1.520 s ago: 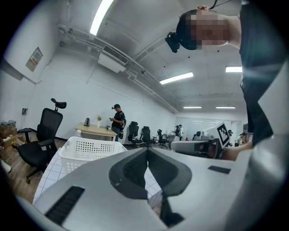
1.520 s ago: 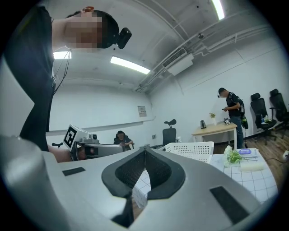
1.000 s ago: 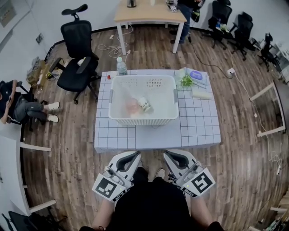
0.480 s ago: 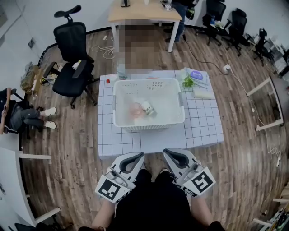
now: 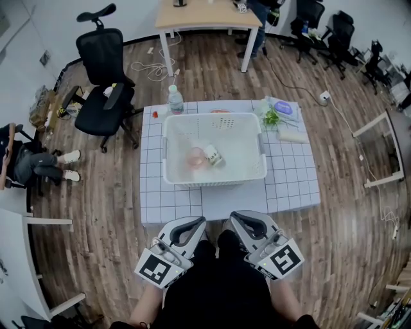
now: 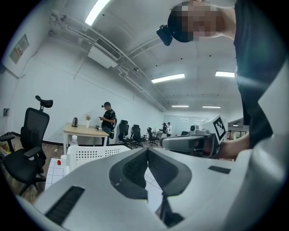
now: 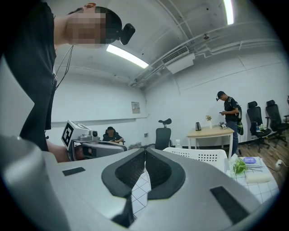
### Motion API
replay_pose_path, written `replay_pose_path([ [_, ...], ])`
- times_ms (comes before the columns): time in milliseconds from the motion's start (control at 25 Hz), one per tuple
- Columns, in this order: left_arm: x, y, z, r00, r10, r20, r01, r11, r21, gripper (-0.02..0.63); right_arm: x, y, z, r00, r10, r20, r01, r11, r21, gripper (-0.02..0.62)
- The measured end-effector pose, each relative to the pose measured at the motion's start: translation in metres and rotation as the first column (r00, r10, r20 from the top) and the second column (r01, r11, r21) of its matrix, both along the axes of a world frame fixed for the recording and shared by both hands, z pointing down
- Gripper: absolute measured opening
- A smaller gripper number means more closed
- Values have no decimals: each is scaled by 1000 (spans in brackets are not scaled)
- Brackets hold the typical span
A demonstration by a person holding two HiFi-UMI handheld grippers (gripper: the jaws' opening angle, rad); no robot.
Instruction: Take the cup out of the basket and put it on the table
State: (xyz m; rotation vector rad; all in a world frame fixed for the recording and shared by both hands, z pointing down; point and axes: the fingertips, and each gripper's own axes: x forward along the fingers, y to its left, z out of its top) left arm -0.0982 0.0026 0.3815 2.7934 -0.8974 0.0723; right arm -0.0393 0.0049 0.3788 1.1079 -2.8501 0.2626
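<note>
Waiting before the first reach, the left tongs (image 5: 194, 223) and right tongs (image 5: 239, 220) are both pressed together and empty, well short of the basket (image 5: 215, 182) on the counter (image 5: 289, 175). The cup (image 5: 194, 156) lies inside the basket. Next, one pair probably must reach in and widen.

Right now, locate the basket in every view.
Head view: basket centre, on the table.
Left gripper view: basket left of centre, behind the jaws.
Right gripper view: basket right of centre, behind the jaws.
Shared landmark: wooden desk beyond it.
</note>
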Motion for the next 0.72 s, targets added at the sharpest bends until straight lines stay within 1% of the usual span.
replay_pose_path([
  [120, 3, -6, -2, 1000, -22, 14, 22, 1000, 9, 8, 6, -7, -1, 1000, -16, -2, 16, 1000, 3, 25],
  [280, 13, -13, -6, 999, -47, -6, 47, 999, 9, 9, 16, -17, -5, 999, -39, 5, 39, 999, 15, 25],
  [720, 50, -30, -10, 992, -125, 3, 125, 992, 11, 8, 47, -32, -2, 993, -116, 37, 116, 993, 10, 25],
])
